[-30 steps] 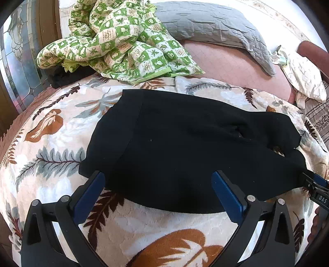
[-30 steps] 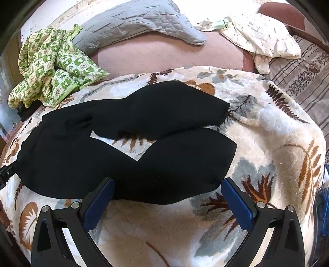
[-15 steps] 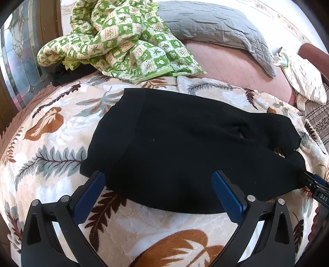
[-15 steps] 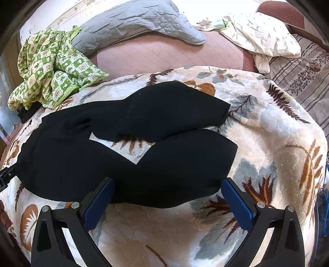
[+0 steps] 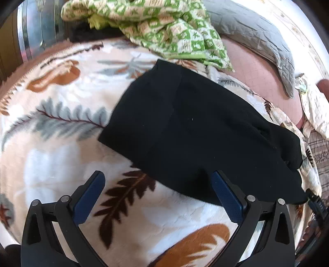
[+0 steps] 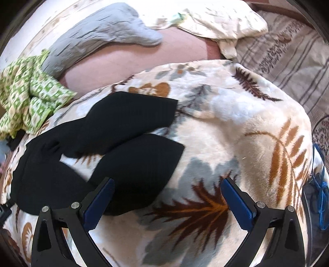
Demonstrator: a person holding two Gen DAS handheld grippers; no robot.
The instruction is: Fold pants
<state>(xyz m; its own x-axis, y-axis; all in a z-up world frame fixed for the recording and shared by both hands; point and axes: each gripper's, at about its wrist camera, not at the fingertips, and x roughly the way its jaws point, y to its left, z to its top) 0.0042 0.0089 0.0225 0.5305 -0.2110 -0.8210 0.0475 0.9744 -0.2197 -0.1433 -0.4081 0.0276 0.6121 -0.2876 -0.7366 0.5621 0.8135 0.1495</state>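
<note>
Pants: we count one pair of black pants (image 6: 107,156), spread flat on the leaf-print blanket (image 6: 236,127); in the right wrist view its two legs reach toward 2 o'clock with a wedge of blanket showing between them.
Waist end: in the left wrist view the pants (image 5: 185,123) run from 11 o'clock to 4 o'clock, the waistband edge toward 9 o'clock.
Left claw: one left claw (image 5: 157,195), its two blue fingers wide apart and gripping nothing, low over the blanket with its right finger over the pants' near hem.
Right claw: one right claw (image 6: 167,199), also spread wide and empty, its left finger over the near leg's edge.
Other cloths: one green checked cloth (image 5: 164,26) at 12 o'clock, one grey quilted piece (image 5: 257,35) at 1 o'clock, one cream printed cloth (image 6: 222,18).
Hard to make out: the left wrist view is motion-blurred at its left side; a dark object under the green cloth cannot be identified; the blue item (image 6: 319,197) at 3 o'clock is cut off by the frame.
</note>
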